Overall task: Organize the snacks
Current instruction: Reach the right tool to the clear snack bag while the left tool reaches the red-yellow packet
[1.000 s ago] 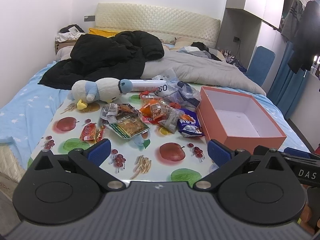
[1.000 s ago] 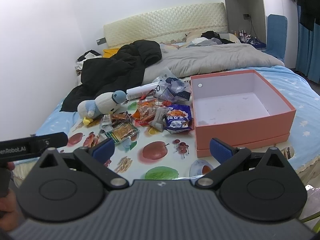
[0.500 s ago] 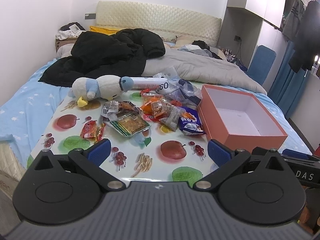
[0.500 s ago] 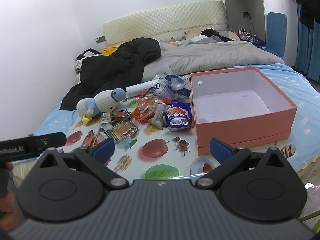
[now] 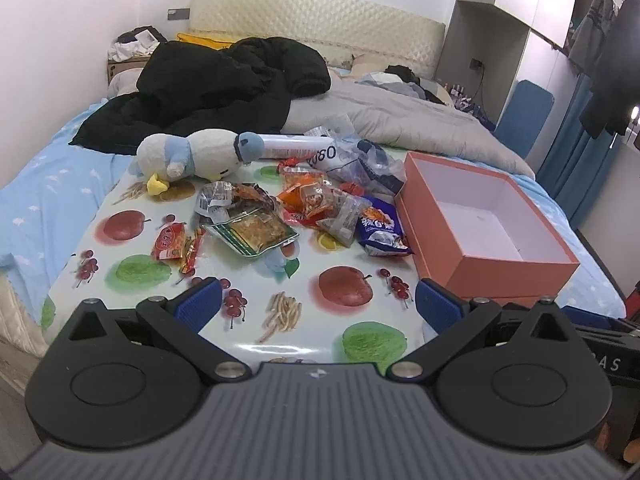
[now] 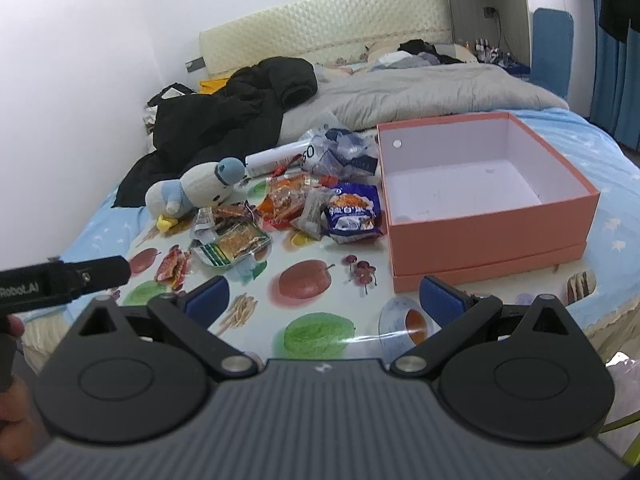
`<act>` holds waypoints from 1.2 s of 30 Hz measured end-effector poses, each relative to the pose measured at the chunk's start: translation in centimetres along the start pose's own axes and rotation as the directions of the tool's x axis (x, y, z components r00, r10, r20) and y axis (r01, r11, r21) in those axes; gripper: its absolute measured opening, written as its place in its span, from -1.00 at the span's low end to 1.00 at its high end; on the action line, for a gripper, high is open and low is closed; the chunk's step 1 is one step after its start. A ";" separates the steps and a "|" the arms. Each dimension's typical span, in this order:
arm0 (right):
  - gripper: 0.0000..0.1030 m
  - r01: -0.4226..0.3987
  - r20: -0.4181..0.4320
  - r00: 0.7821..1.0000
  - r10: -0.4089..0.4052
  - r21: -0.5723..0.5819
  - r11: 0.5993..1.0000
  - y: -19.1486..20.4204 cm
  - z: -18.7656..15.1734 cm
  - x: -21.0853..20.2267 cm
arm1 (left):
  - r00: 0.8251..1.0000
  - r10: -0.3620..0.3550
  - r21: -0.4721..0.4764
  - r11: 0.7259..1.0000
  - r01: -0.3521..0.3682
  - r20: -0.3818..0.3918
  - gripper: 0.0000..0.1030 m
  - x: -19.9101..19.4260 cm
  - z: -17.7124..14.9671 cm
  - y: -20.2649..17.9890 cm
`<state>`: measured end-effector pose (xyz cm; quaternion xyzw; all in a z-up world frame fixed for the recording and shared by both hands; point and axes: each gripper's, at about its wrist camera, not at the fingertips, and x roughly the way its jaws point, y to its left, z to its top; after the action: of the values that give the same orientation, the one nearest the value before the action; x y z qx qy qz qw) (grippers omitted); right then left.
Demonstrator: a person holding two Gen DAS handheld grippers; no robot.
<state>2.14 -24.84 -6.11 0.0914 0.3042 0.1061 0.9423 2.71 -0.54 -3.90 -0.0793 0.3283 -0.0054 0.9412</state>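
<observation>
Several snack packets lie in a pile on a fruit-print mat on the bed: a green-edged packet, orange packets, a blue packet and small red packets. An empty salmon box stands right of the pile; it also shows in the right wrist view. My left gripper is open and empty above the mat's near edge. My right gripper is open and empty, near the box's front corner.
A plush penguin, a white tube and a clear plastic bag lie behind the pile. A black coat and grey duvet cover the far bed. A blue chair stands at right.
Both grippers have moved slightly forward toward the mat, so the snacks and box appear a little closer and lower. Nothing was taken hold of.
</observation>
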 end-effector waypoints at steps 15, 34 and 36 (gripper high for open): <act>1.00 -0.028 -0.052 0.998 0.028 0.003 1.000 0.2 0.0 5.2 | 0.995 0.073 -0.041 0.996 -0.076 -0.068 1.00 6.7 0.7 3.8; 0.65 -0.113 -0.058 0.993 0.107 -0.111 0.987 2.9 -0.2 14.1 | 0.980 0.160 -0.152 0.972 -0.178 -0.119 1.00 17.0 0.5 11.9; 0.52 -0.102 -0.059 0.994 0.095 -0.133 0.986 3.2 -0.3 15.7 | 0.978 0.166 -0.138 0.973 -0.183 -0.128 1.00 18.5 0.4 12.8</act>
<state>13.91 -17.70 -14.29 0.0393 0.3160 0.1755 0.9316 16.90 11.02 -16.99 -0.1196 0.3876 0.0973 0.9088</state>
